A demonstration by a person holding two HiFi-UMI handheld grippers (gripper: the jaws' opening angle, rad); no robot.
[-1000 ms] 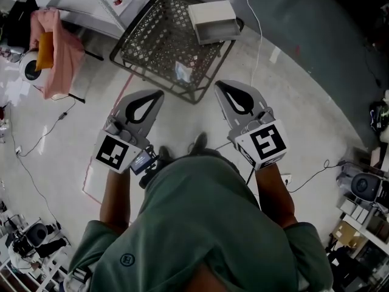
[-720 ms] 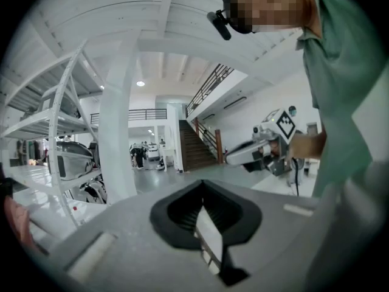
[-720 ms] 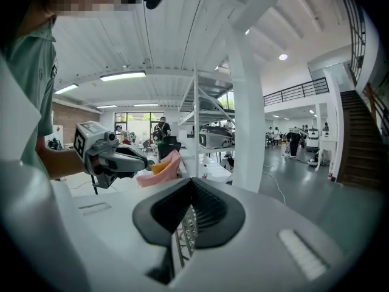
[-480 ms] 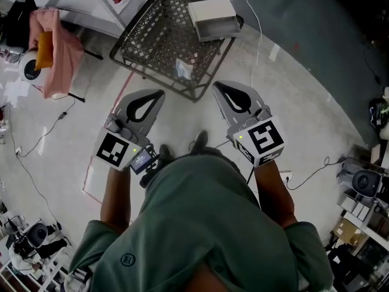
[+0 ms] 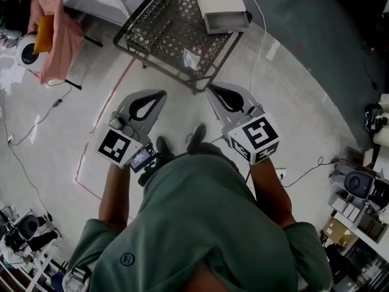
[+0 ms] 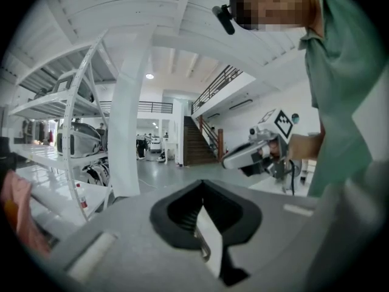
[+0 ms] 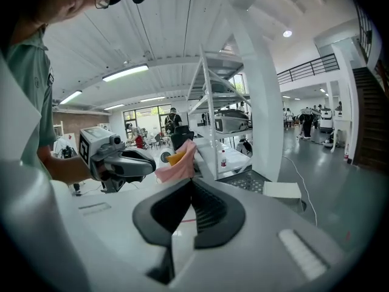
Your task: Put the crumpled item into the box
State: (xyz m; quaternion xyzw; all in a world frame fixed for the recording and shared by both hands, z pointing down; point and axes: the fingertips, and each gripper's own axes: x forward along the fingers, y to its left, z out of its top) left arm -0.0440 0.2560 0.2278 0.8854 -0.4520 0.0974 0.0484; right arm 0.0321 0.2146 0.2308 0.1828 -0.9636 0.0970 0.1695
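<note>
Crumpled item (image 5: 190,59): a small pale, crinkled piece lying on the dark wire mesh rack (image 5: 159,30), near the rack edge closest to the person. Box (image 5: 223,12): white and shallow, resting on the far right corner of the same rack, well apart from the crumpled item. Neither one is touched by a gripper.

Left gripper (image 5: 160,94): held over the floor (image 5: 298,96) short of the rack, tip toward it; its own view shows the jaws closed together with nothing between them. Right gripper (image 5: 212,90): held beside the left one, its tip near the rack's nearest edge; jaws likewise closed and empty. Each carries a cube with square markers at the hand end.

Person: seen from above in a green shirt (image 5: 200,224), both forearms extended, shoes (image 5: 197,137) between the two grippers.

Surroundings: a pink cloth (image 5: 59,32) draped at the upper left, a red line (image 5: 99,115) on the floor beside the left gripper, white cables across the floor.
</note>
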